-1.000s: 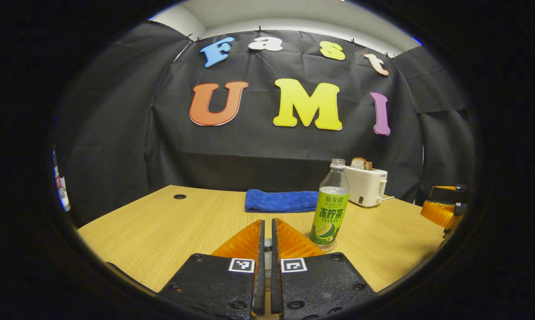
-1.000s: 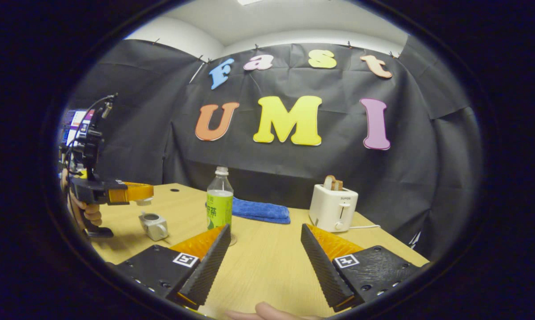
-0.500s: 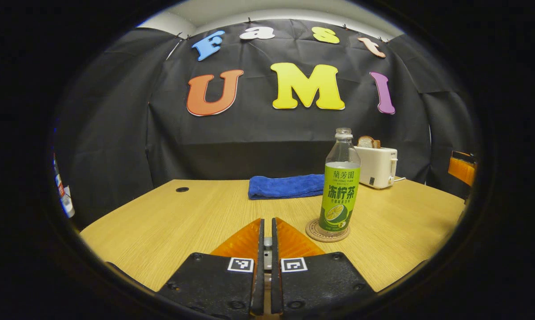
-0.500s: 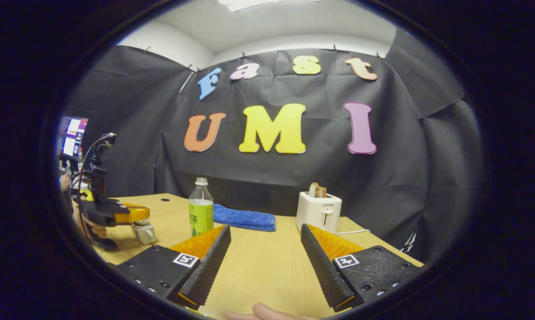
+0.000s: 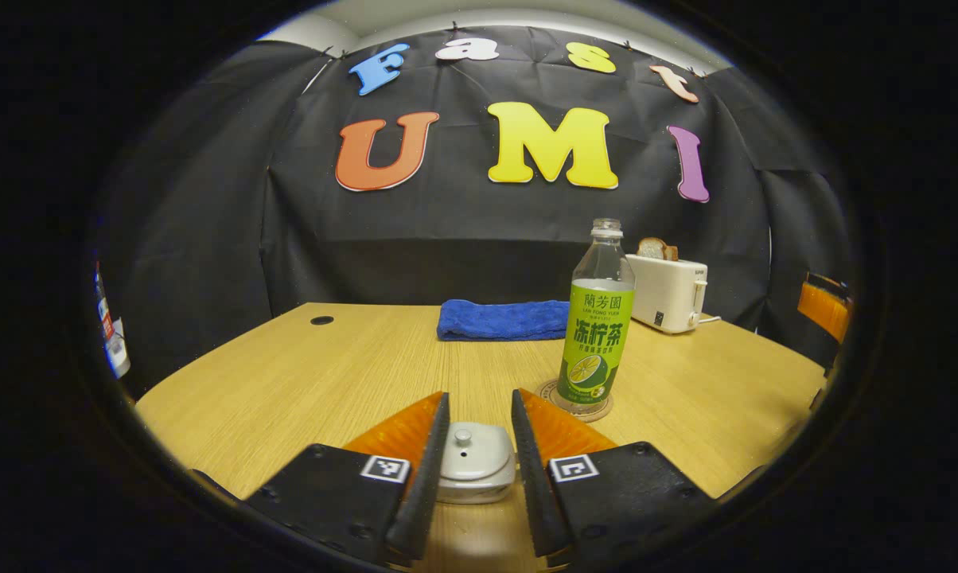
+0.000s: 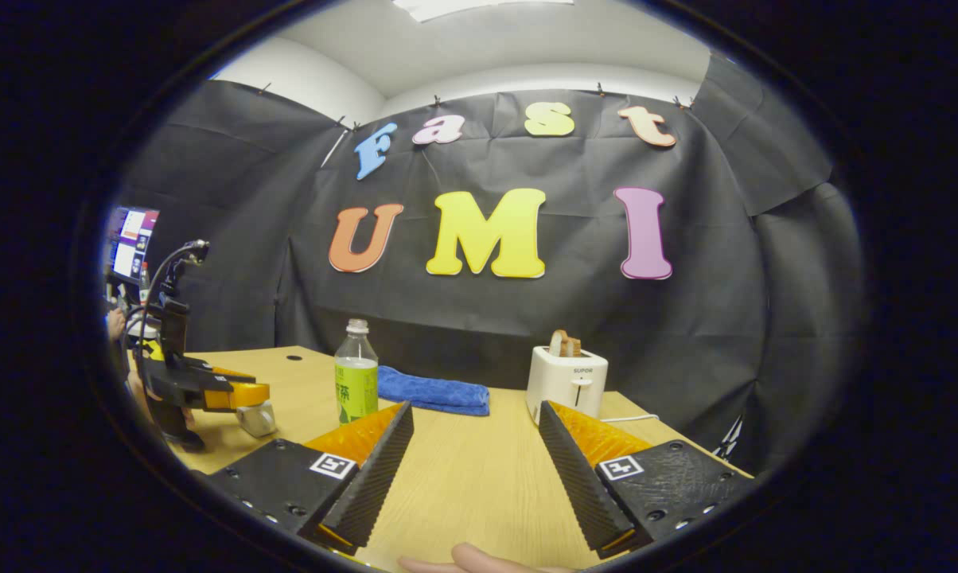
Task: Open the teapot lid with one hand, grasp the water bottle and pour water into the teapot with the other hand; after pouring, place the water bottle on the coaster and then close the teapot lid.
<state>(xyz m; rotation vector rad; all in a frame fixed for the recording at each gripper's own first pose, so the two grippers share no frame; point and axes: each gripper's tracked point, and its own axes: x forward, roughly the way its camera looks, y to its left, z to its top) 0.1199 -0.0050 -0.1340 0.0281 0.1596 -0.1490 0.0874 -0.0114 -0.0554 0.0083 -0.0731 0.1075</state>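
A small white teapot [image 5: 475, 471] sits on the table with its lid [image 5: 465, 446] on, low between the spread fingers of my left gripper [image 5: 479, 395], which is open; the lid's knob stands free. A clear water bottle [image 5: 598, 318] with a green label stands upright on a round coaster [image 5: 576, 406], ahead and to the right. In the right gripper view, my right gripper [image 6: 476, 407] is open over bare table with nothing between its fingers. Far to its left are the bottle [image 6: 356, 382], the left gripper [image 6: 250, 395] and the teapot [image 6: 258, 419] under it.
A folded blue towel [image 5: 503, 320] lies at the back of the wooden table [image 5: 288, 390]. A white toaster [image 5: 670, 290] with bread in it stands back right. A person's fingertip [image 6: 479, 559] shows at the bottom edge.
My left gripper came down over the teapot, and its fingers, shut on the lid's knob before, have opened; the lid now rests on the teapot. The right gripper has hardly moved.
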